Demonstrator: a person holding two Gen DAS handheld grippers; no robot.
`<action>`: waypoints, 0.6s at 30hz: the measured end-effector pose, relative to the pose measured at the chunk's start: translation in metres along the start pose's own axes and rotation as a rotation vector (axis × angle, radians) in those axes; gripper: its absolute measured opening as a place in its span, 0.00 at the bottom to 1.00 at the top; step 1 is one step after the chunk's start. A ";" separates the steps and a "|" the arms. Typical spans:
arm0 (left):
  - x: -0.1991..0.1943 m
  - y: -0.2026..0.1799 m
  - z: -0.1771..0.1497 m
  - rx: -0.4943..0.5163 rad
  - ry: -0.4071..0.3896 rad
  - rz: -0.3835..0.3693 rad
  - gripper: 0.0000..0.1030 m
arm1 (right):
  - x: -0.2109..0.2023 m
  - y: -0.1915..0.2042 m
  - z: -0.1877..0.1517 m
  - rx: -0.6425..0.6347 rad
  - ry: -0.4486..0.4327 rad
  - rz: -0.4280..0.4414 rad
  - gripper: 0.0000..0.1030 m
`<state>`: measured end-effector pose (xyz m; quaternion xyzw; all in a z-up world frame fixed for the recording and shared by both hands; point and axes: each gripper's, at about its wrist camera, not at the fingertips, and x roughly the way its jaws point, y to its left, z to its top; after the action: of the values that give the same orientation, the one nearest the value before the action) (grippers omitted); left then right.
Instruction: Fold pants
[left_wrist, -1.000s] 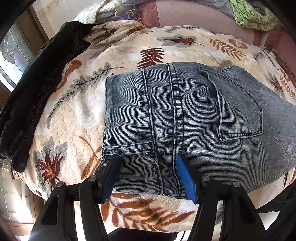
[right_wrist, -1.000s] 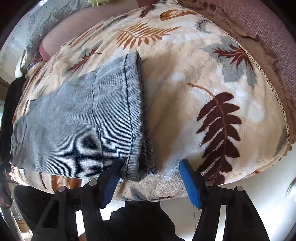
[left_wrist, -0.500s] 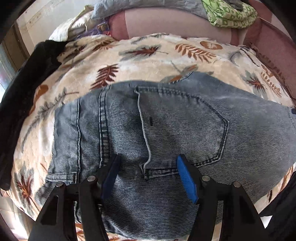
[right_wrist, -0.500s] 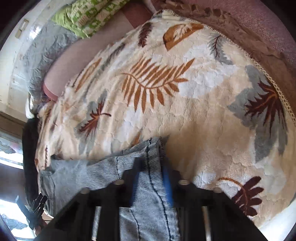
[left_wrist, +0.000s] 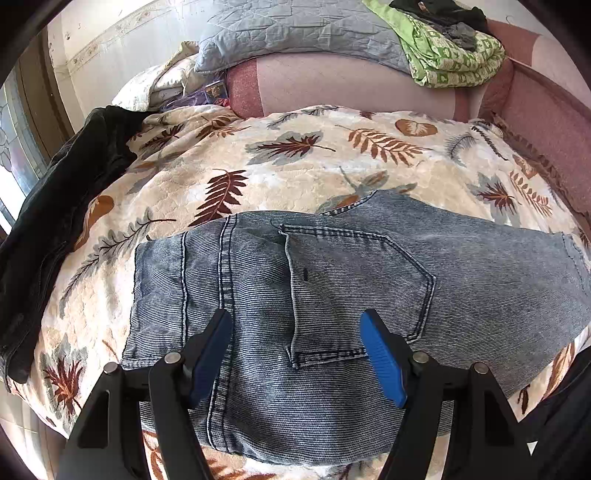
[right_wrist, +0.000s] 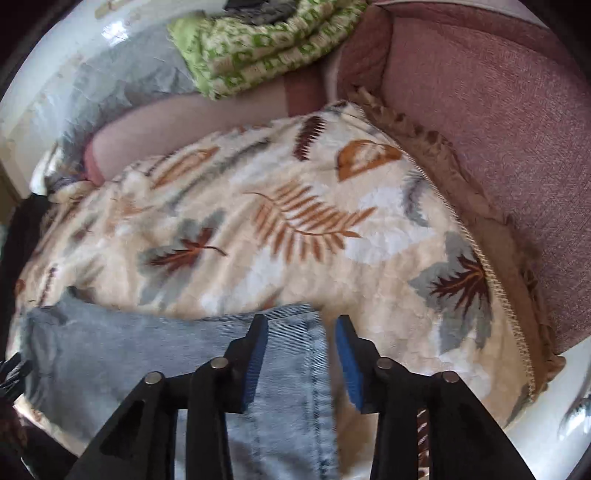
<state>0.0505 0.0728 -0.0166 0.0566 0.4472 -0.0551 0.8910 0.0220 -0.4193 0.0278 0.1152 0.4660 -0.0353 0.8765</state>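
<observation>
Grey-blue jeans (left_wrist: 332, 280) lie folded on the leaf-print blanket (left_wrist: 295, 173), back pocket up, waistband end to the left. My left gripper (left_wrist: 295, 317) hovers over the pocket's lower part; its jaws are opening and hold nothing. In the right wrist view the jeans (right_wrist: 147, 354) fill the lower left, blurred. My right gripper (right_wrist: 302, 319) stands over their right-hand stitched edge. Its jaws are opening, with that edge lying loose between the blue pads (right_wrist: 255, 354), not pressed.
A black jacket (left_wrist: 55, 221) lies along the blanket's left side. A grey quilted pillow (left_wrist: 295, 33) and a green patterned cloth (left_wrist: 454, 51) rest at the back. A pink upholstered side (right_wrist: 498, 129) borders the blanket's fringed right edge (right_wrist: 491, 280).
My right gripper shut on the jeans' end, lifted away from the near edge, and has now opened off the cloth. My left gripper slid right from the waistband to over the pocket.
</observation>
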 end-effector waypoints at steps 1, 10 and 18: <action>0.005 0.001 -0.002 0.000 0.017 -0.006 0.71 | 0.002 0.007 -0.007 -0.004 0.031 0.058 0.67; -0.007 0.009 0.006 -0.022 -0.017 0.013 0.75 | 0.030 0.056 -0.015 -0.103 0.175 0.010 0.64; 0.034 0.045 0.017 -0.187 0.061 0.093 0.75 | 0.088 0.235 0.047 -0.312 0.221 0.324 0.63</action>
<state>0.0910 0.1126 -0.0316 -0.0044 0.4740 0.0301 0.8800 0.1497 -0.1978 0.0205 0.0550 0.5345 0.1906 0.8215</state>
